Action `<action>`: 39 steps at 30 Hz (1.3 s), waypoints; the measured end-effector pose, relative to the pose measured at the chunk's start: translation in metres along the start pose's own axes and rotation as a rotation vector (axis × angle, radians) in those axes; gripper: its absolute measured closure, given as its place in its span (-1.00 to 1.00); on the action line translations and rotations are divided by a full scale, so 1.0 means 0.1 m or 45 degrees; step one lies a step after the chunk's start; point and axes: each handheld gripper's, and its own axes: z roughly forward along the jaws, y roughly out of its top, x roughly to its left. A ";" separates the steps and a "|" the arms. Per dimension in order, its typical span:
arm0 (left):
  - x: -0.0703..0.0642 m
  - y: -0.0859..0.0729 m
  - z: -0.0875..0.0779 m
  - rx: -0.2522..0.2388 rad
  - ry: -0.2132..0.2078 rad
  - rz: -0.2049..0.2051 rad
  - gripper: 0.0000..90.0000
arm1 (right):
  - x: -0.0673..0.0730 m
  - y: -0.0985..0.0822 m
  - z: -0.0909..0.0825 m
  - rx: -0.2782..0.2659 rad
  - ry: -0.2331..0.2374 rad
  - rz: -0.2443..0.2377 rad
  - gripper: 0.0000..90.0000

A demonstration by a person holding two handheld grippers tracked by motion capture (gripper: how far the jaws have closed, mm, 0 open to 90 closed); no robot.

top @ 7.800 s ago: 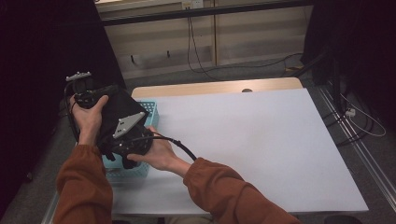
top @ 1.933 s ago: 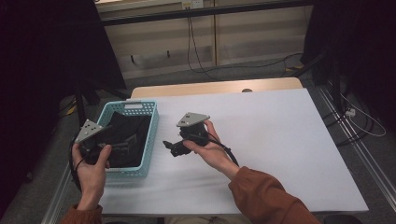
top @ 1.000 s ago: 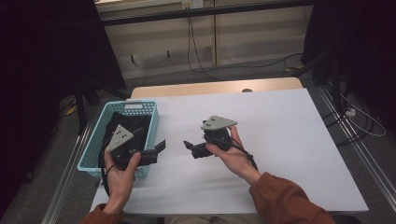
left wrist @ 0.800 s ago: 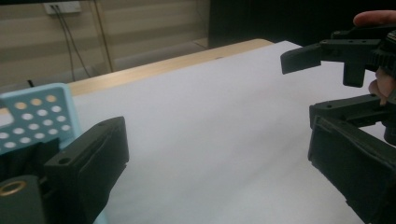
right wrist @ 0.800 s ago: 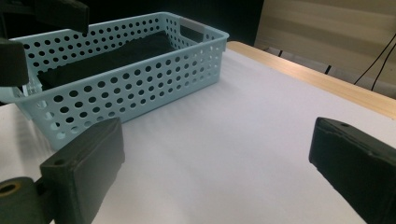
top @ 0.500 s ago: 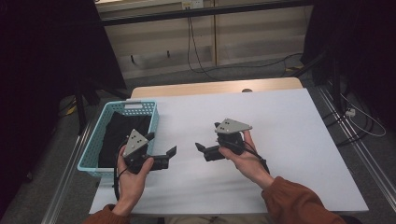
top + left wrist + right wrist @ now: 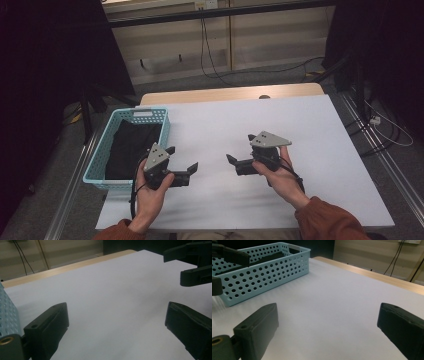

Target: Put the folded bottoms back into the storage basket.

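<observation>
two grippers hang over the white table with nothing between their jaws, and the thing nearest them is the black cloth lying in the blue basket at the table's left edge. the cloth sits low inside, bunched and dark, its folds too dim to read from above. the left gripper is just beside the basket's right wall, jaws spread wide and pointing toward the middle of the table, away from the cloth. the right gripper faces it from near the centre, jaws likewise wide apart; the two tips point at each other with bare table between them.

in the left gripper view the basket's perforated wall stands at the far left and the other gripper at upper right. in the right gripper view the basket stands well off at upper left, with dark cloth showing over its rim.

risks, as i judge them: reaching for the cloth means turning the left gripper back over the rim, and a low swing could knock the light basket toward the table edge, where it already sits close. a shallow pinch on limp cloth may catch one layer and let the rest drag, tipping or lifting the basket. the trailing cable could also snag on the rim.
</observation>
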 end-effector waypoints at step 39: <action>-0.03 -0.14 -0.03 -0.007 0.040 0.026 -0.89 | -0.47 -0.57 -0.95 0.016 -0.363 0.041 -0.89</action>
